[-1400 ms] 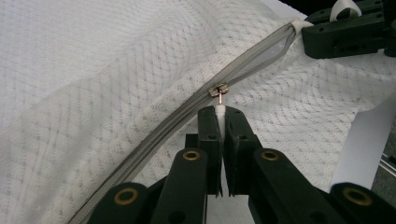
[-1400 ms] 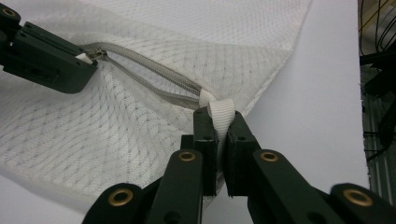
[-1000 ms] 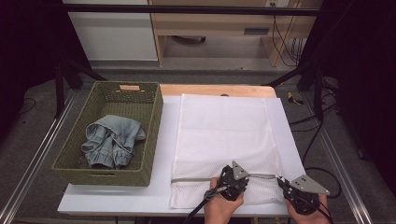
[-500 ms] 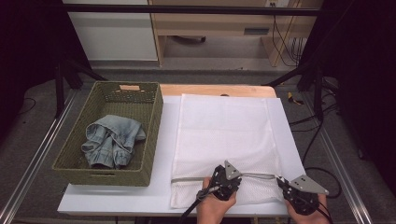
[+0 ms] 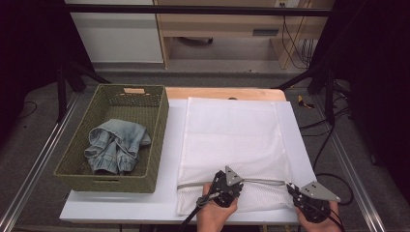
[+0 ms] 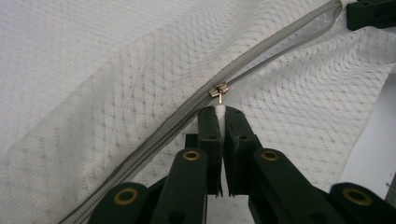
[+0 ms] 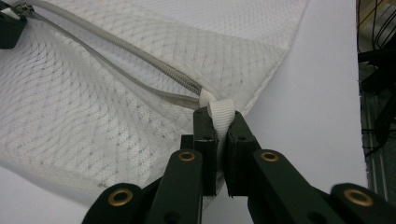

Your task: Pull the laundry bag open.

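Observation:
A white mesh laundry bag (image 5: pixel 232 135) lies flat on the white table (image 5: pixel 121 208), its grey zipper (image 5: pixel 263 182) running along the near edge. My left gripper (image 5: pixel 238 181) (image 6: pixel 219 112) is shut on the white pull tab of the metal zipper slider (image 6: pixel 218 89). At the zipper's right end, my right gripper (image 5: pixel 291 187) (image 7: pixel 220 116) is shut on the bag's white webbing loop (image 7: pixel 222 108). Between the two grippers the zipper's two sides stand apart; to the left of the slider they are joined.
A green woven basket (image 5: pixel 159 140) stands at the table's left with crumpled blue denim clothing (image 5: pixel 116 145) inside. A wooden board (image 5: pixel 222 93) edges the far side of the table. Cables (image 5: pixel 333 179) trail off the table's right edge.
My left gripper has moved a little to the left along the zipper with the pull tab in it. The right gripper has stayed in place on the loop.

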A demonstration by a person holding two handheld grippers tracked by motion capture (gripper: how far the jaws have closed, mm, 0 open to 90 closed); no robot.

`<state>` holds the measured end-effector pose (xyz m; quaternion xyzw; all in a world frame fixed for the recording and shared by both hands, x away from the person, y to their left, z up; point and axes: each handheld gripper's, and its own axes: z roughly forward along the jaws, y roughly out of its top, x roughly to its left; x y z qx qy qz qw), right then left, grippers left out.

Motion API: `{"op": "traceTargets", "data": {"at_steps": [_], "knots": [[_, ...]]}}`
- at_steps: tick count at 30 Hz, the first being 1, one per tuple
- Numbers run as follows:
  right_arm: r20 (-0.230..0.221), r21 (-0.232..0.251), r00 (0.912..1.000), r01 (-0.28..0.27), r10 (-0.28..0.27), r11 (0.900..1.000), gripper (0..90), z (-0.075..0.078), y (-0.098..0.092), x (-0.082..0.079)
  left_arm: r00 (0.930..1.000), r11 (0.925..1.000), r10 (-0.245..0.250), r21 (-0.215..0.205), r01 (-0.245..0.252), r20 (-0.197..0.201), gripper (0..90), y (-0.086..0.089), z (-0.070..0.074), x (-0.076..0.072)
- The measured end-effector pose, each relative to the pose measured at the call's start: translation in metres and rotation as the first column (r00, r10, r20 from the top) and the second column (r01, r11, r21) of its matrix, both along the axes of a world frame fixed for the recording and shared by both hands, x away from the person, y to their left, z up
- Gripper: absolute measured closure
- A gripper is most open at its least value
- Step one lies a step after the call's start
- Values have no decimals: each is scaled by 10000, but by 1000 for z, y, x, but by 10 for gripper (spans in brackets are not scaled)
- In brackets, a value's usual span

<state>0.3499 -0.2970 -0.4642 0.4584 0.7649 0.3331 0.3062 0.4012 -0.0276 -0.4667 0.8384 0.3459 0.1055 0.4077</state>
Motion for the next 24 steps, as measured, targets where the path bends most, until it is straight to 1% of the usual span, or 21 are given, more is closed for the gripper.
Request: {"op": "traceTargets", "data": {"at_steps": [8, 12, 13, 14, 17, 24], "knots": [[10, -69, 10000, -6, 6, 10000, 855, 0, -1, -1, 10000, 10000, 76, 27, -76, -8, 866, 5, 1, 0], [85, -90, 9999, -120, 121, 9999, 855, 0, -1, -1, 10000, 10000, 64, 3, -64, -24, 866, 6, 1, 0], [105, -99, 9999, -136, 137, 9999, 856, 0, -1, -1, 9999, 9999, 111, 77, -111, -13, 866, 6, 1, -1], [89, -147, 9998, -152, 154, 9998, 855, 0, -1, -1, 10000, 10000, 68, 21, -68, -26, 866, 7, 1, -1], [129, -62, 9997, -224, 225, 9997, 855, 0, -2, -1, 10000, 10000, 73, 28, -73, 11, 866, 8, 1, -1], [200, -109, 9994, -282, 284, 9995, 856, -1, -2, -1, 9998, 9998, 210, 47, -210, -52, 866, 14, 0, 0]]}}
